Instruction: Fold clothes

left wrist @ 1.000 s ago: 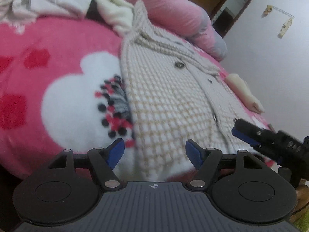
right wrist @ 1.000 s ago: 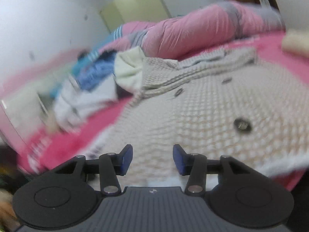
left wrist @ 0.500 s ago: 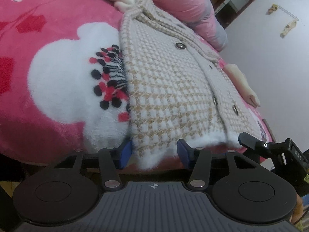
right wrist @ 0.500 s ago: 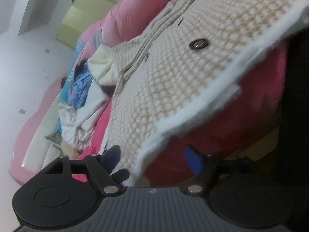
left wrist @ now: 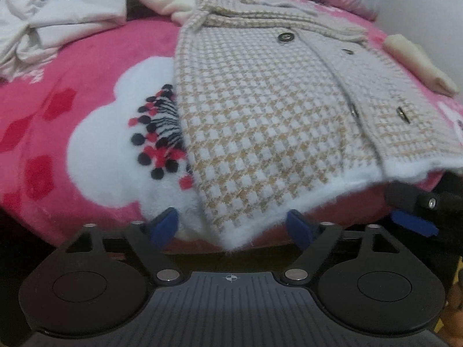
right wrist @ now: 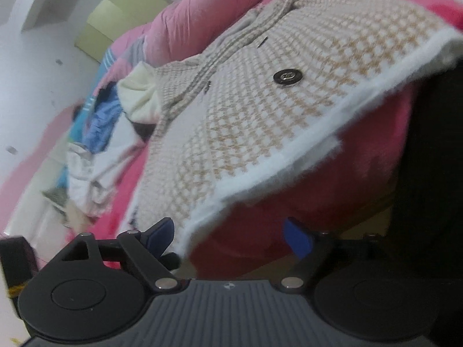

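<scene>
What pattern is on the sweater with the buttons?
Tan and white checks with a fluffy white hem, on the sweater; clearest in the left wrist view.

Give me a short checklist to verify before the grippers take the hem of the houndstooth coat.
1. Left gripper open, having just opened: ok.
2. Right gripper open, having just opened: ok.
3. Coat hem corner between the left fingers, not pinched: ok.
4. Hem edge between the right fingers: ok.
5. Coat flat on the blanket: ok.
6. Sleeves tucked under: cannot tell.
</scene>
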`<action>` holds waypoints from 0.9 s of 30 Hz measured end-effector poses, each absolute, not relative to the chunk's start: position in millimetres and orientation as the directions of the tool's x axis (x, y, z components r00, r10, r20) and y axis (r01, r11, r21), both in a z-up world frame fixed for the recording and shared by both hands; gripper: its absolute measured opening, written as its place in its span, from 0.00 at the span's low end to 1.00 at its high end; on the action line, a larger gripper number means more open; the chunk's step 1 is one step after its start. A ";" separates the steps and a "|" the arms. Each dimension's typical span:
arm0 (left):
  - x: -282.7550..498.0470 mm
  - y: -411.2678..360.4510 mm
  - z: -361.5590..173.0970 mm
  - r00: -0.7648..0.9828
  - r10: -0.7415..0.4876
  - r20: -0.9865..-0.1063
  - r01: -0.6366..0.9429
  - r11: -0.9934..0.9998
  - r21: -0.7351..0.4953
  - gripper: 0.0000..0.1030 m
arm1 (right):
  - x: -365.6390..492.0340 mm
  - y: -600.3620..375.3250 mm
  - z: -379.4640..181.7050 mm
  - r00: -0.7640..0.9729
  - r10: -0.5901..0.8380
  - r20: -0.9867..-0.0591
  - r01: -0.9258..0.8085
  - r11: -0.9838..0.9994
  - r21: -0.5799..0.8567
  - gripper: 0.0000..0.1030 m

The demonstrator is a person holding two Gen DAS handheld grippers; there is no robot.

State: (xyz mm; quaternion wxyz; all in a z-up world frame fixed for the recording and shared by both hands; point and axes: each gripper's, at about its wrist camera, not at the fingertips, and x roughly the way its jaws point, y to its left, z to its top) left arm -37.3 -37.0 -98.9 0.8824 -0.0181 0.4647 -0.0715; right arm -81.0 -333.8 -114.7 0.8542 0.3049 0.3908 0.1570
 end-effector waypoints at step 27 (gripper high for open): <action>-46.7 -44.6 -98.6 0.577 0.024 -0.816 0.024 0.999 0.046 0.92 | -97.8 -331.0 -97.3 0.714 0.343 -0.610 -0.008 0.876 0.483 1.00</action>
